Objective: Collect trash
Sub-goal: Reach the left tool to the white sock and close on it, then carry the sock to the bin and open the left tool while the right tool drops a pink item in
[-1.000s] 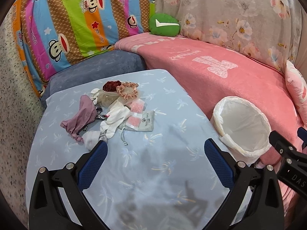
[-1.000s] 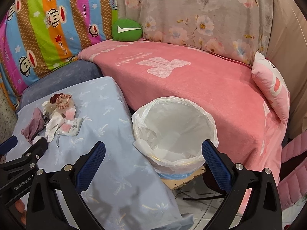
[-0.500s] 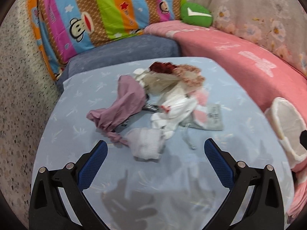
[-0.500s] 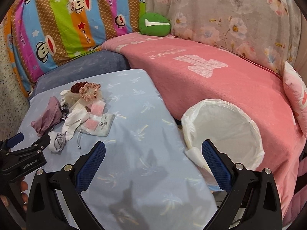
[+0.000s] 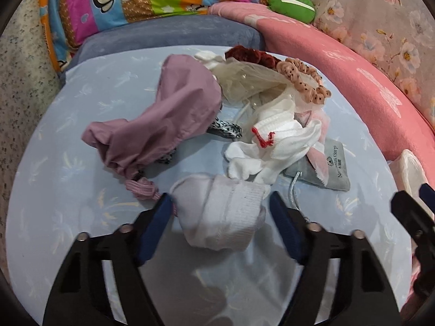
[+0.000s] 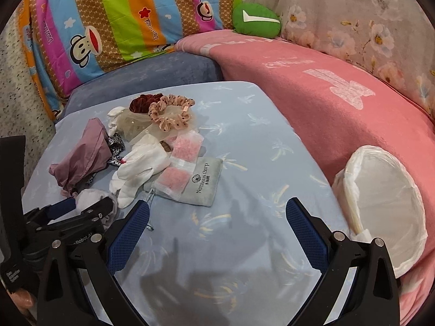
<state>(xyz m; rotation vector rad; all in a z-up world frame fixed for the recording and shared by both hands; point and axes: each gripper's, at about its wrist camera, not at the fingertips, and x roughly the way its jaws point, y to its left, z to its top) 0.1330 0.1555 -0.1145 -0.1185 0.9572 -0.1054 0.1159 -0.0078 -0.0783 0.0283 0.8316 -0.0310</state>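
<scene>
A pile of soft items lies on the light blue table (image 5: 54, 195): a mauve pouch (image 5: 163, 119), white socks (image 5: 272, 146), a grey drawstring bag (image 5: 331, 168), scrunchies (image 5: 304, 81). A rolled white sock (image 5: 223, 212) lies nearest, between the open fingers of my left gripper (image 5: 221, 203), which straddles it without closing. My right gripper (image 6: 217, 217) is open and empty over the table's front, right of the pile. In the right wrist view the left gripper (image 6: 81, 206) sits at the pile's near edge. A white-lined trash bin (image 6: 380, 217) stands at the right.
A pink blanketed sofa (image 6: 312, 81) curves behind and right of the table, with a green cushion (image 6: 255, 21) and a striped monkey-print cover (image 6: 108, 13). A blue-grey cushion (image 6: 141, 78) lies behind the table. Speckled floor (image 5: 16, 81) is on the left.
My left gripper moved forward and down to the pile, and its fingers narrowed around the rolled white sock. My right gripper swung left, so the bin shifted to the right edge.
</scene>
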